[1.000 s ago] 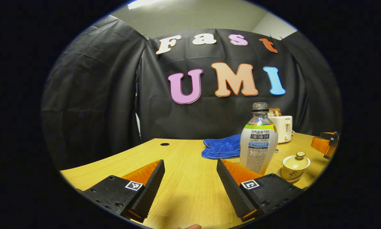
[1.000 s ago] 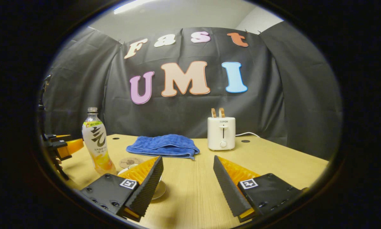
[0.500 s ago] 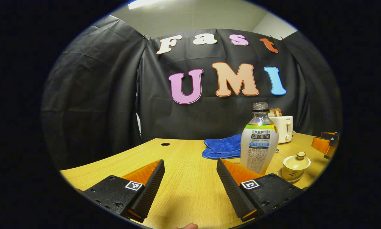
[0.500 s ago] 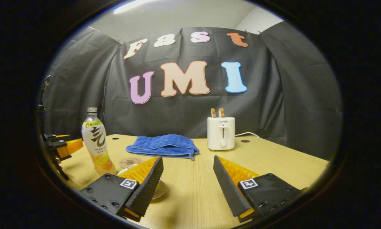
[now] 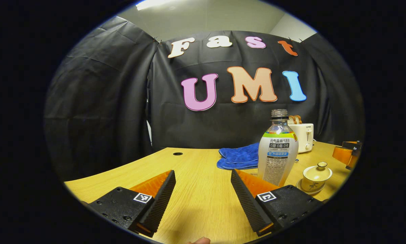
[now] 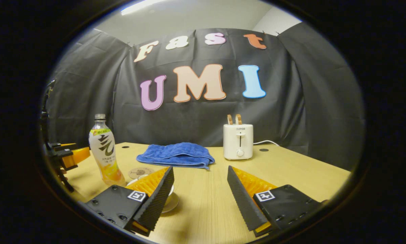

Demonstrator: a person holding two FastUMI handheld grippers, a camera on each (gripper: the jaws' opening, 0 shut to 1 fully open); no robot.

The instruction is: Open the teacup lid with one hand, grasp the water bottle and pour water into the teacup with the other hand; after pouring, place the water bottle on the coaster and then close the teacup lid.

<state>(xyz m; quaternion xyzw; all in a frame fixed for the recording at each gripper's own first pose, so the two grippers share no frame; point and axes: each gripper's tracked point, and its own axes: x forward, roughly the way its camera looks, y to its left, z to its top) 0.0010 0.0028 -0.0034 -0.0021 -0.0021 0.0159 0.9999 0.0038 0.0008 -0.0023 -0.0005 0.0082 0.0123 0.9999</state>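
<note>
We see little change: both grippers' fingers stay spread, empty; water bottle beyond our left gripper's right finger, on the wooden worktop.

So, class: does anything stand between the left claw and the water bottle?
Nothing visible does. In the left gripper view the left claw is open, and only bare table lies between it and the water bottle.

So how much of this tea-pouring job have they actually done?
Nothing yet. The teacup has its lid on, and the water bottle stands untouched. Both tongs, left and right, are open and empty. Lifting the lid, pouring, using the coaster and closing remain.
</note>
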